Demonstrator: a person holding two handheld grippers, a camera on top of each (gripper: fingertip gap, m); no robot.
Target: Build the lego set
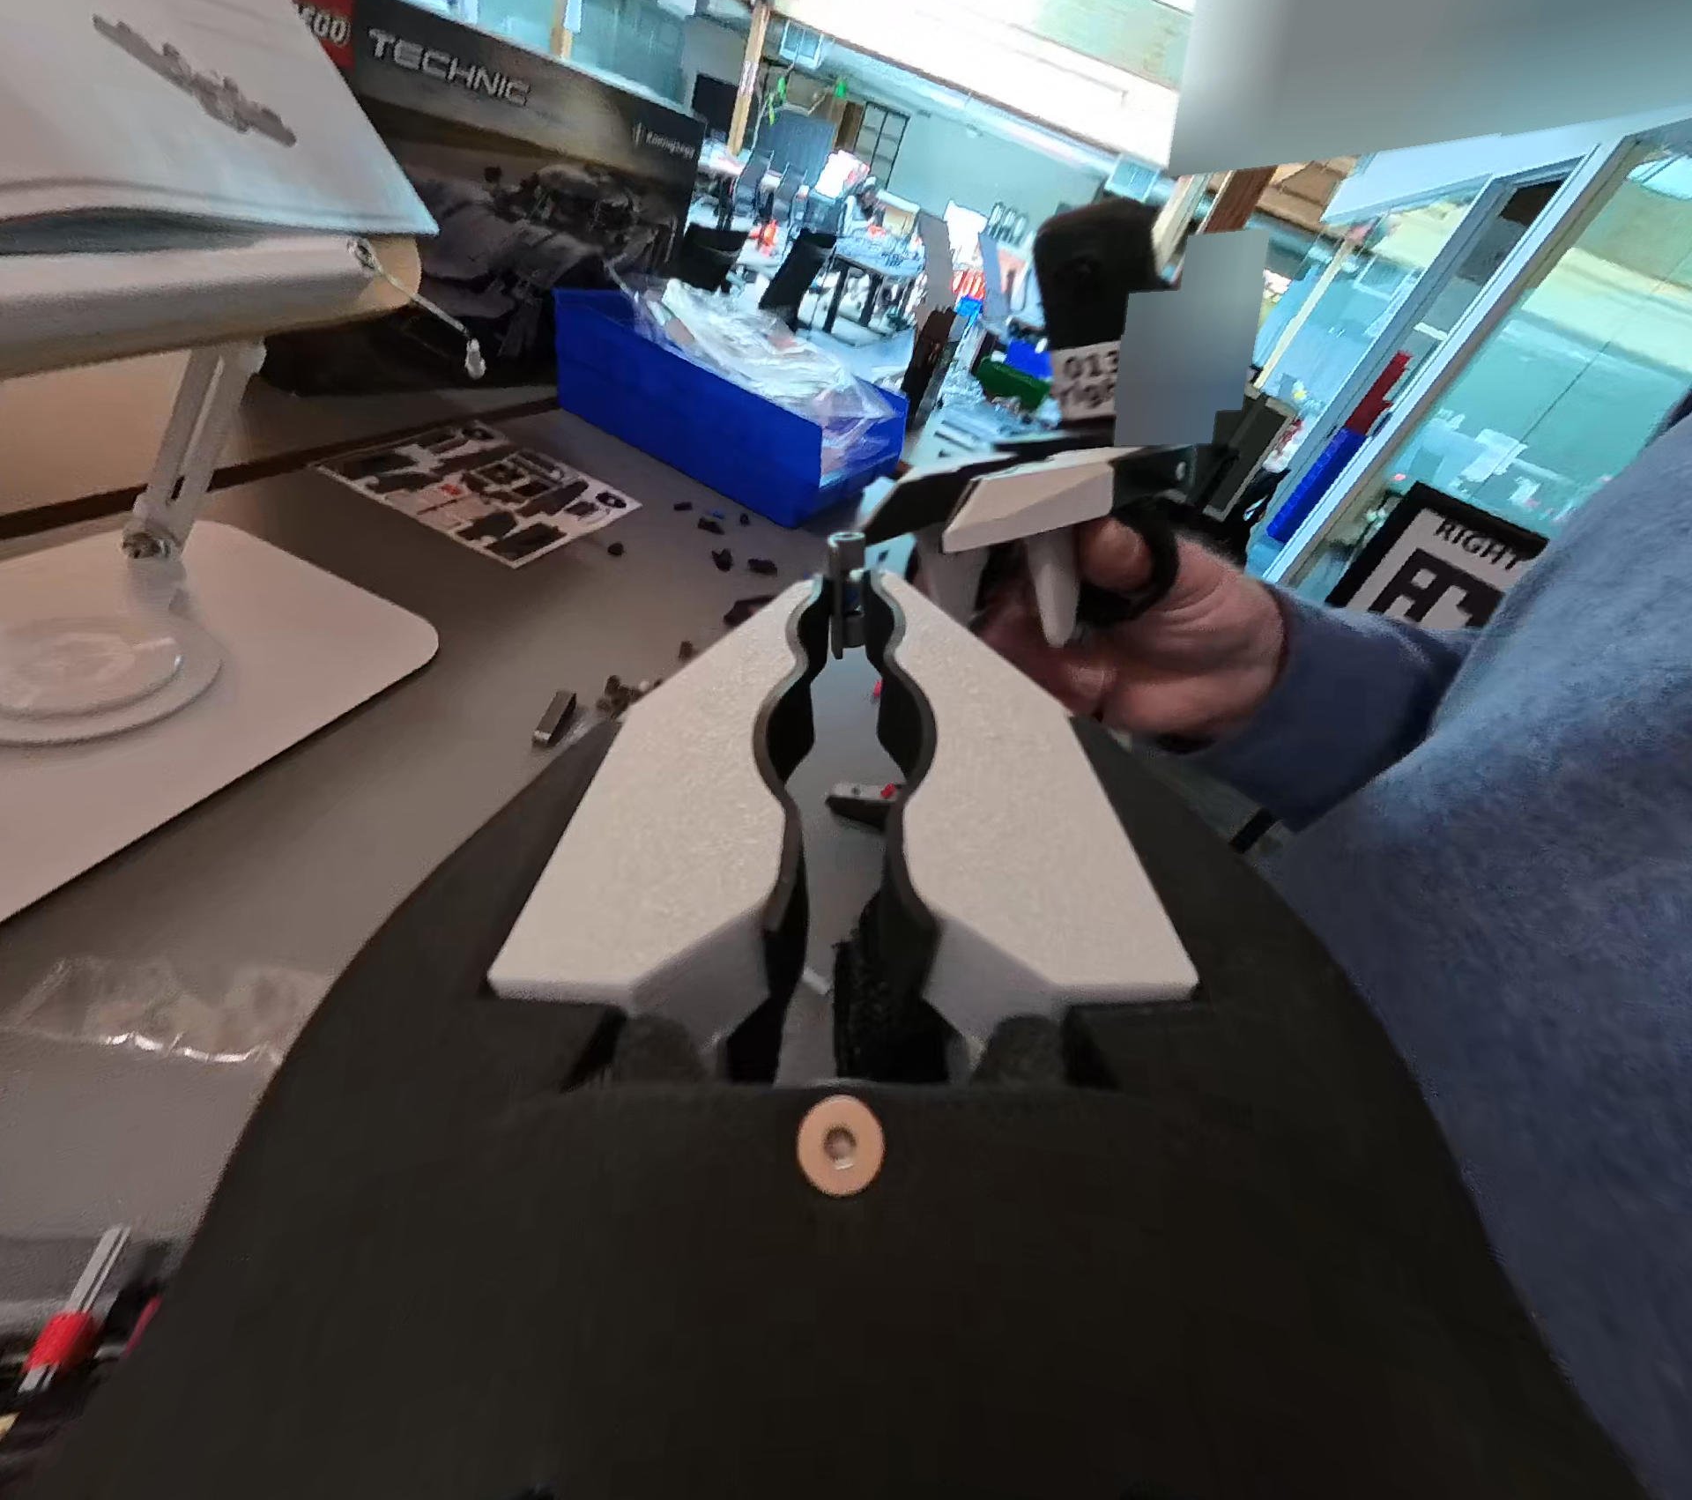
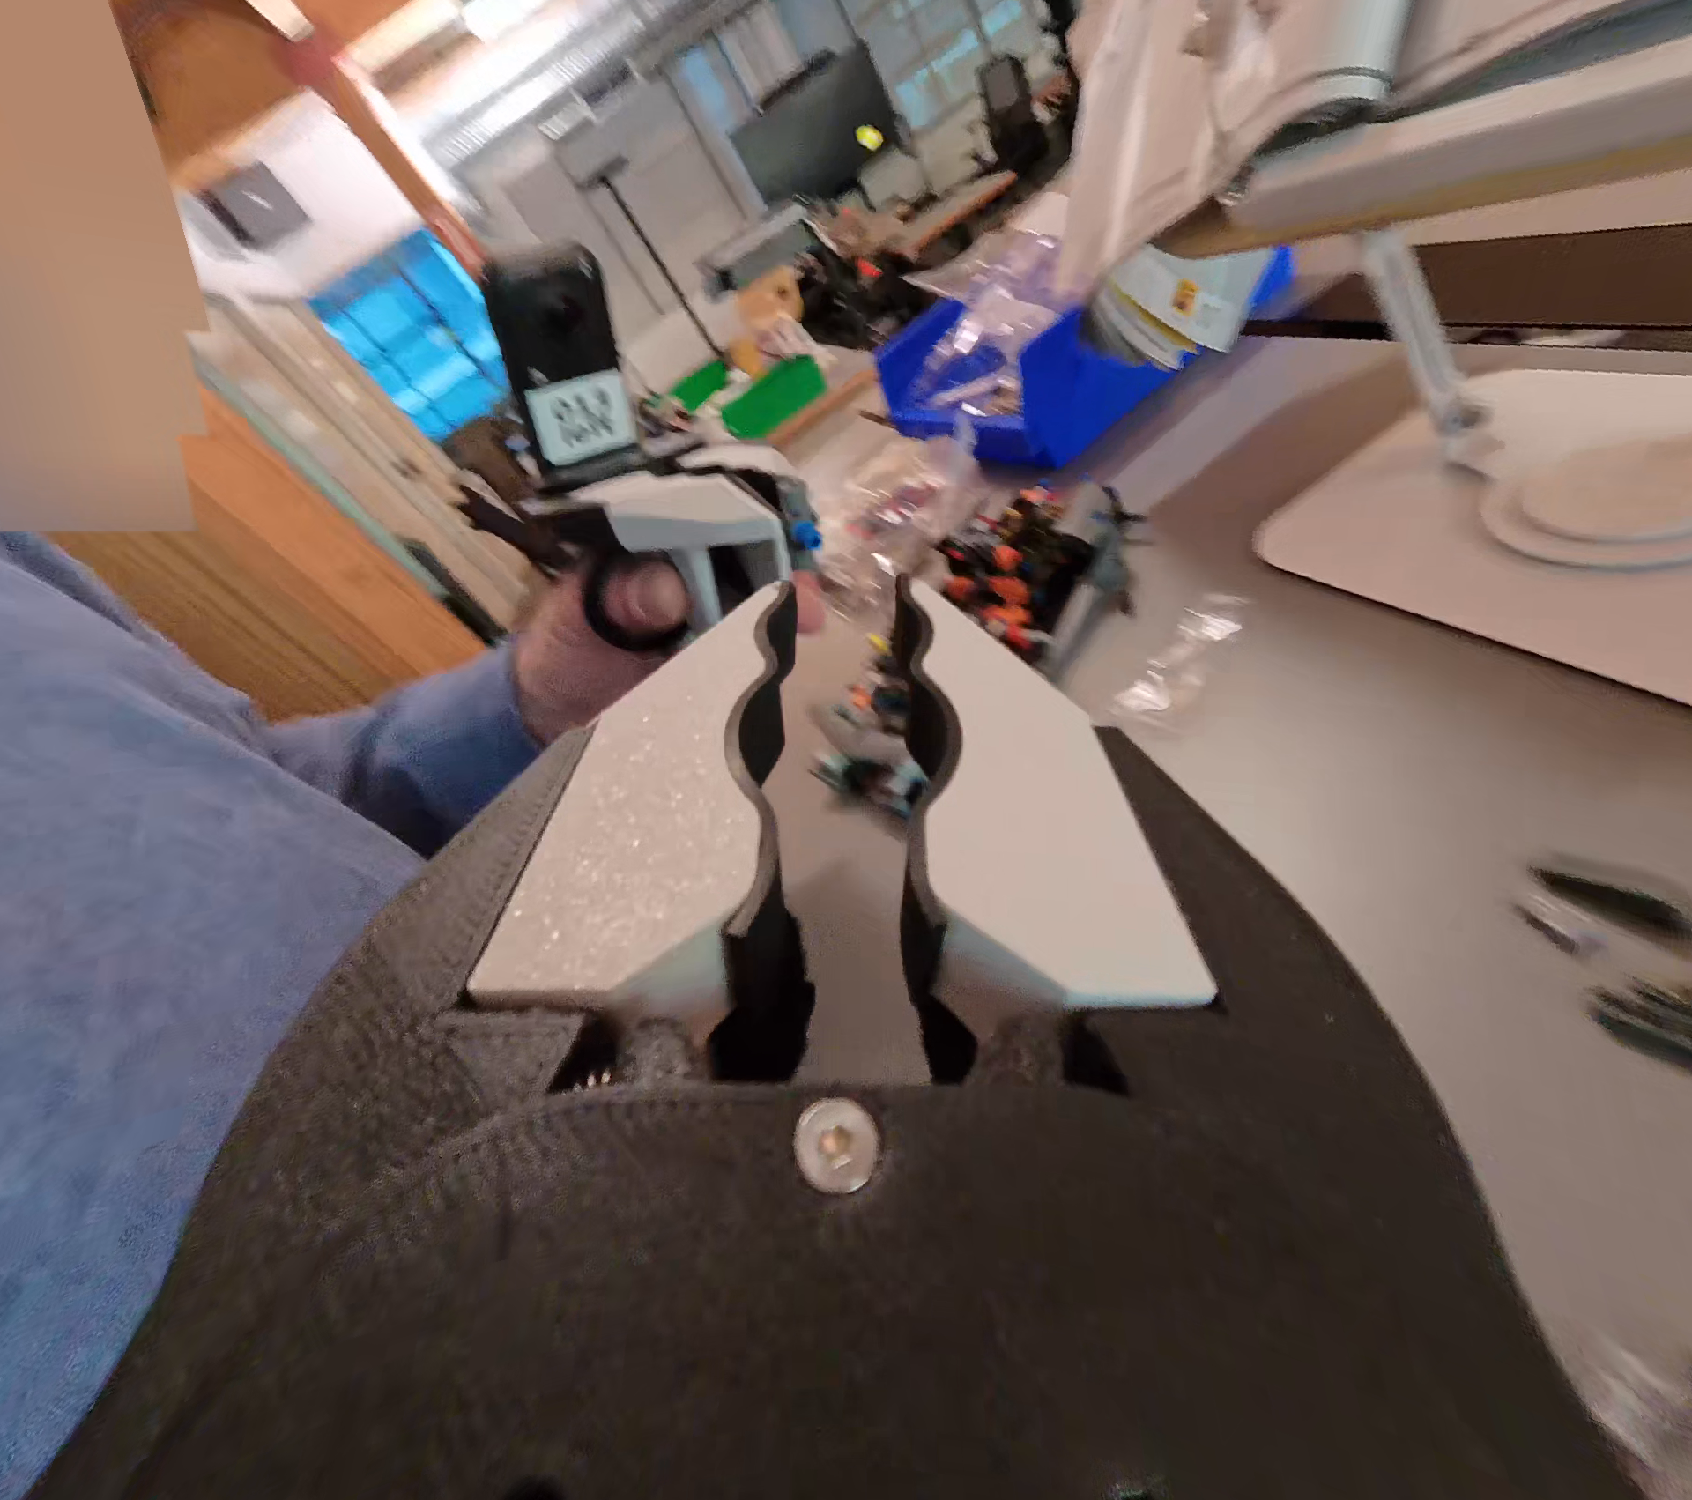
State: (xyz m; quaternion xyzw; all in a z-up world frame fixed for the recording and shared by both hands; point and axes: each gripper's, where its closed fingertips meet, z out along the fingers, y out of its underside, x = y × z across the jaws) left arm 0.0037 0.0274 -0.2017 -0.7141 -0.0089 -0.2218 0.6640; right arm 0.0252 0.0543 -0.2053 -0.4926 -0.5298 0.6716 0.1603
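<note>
My left gripper [image 1: 847, 592] is shut on a small grey Lego piece [image 1: 843, 551] and holds it upright, above the grey table [image 1: 513, 815]. In the right wrist view that gripper [image 2: 795, 540] sits at the left, and the grey piece [image 2: 798, 531] shows a blue pin end. My right gripper [image 2: 843, 601] is open and empty, with a clear gap between its jaws. In the left wrist view its tips [image 1: 883, 524] hover just right of the held piece, close to its top. A hand in a blue sleeve holds each gripper.
An instruction booklet [image 1: 156, 37] rests on a white stand [image 1: 229, 659] at the left. A blue bin [image 1: 723, 430] of plastic bags, the set's box [image 1: 513, 174] and a sticker sheet [image 1: 485, 481] lie behind. Loose small pieces [image 2: 998, 577] are scattered on the table. The left gripper's tips are roughly 4 centimetres from the right gripper's.
</note>
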